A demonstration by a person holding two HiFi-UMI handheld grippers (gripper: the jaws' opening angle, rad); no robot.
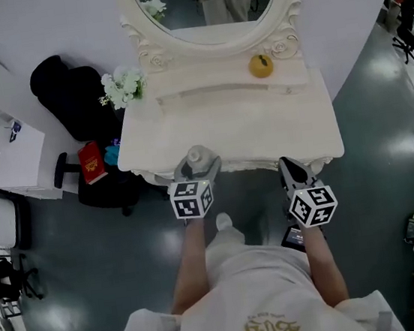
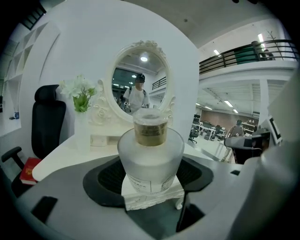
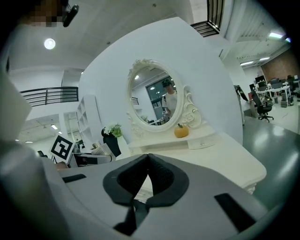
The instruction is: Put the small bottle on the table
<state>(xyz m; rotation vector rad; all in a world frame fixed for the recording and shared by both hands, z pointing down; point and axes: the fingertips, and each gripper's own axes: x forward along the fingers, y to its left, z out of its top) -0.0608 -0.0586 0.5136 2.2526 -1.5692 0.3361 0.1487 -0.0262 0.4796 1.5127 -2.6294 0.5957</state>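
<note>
White bench [image 1: 247,125] on a grey floor, upper centre of the head view; oval mirror [image 1: 208,2] at its back. Flowers [image 1: 125,87] at upper left, yellow ornament [image 1: 260,65] at upper right.

Item: small bottle [image 1: 200,156], frosted, gold collar, upright at the bench's near edge, grasped between the pads of my left gripper [image 1: 197,171]. Whether its base rests on the bench, I cannot tell.

Item: my right gripper [image 1: 292,168], clenched on nothing, at the near edge, right of centre.
</note>
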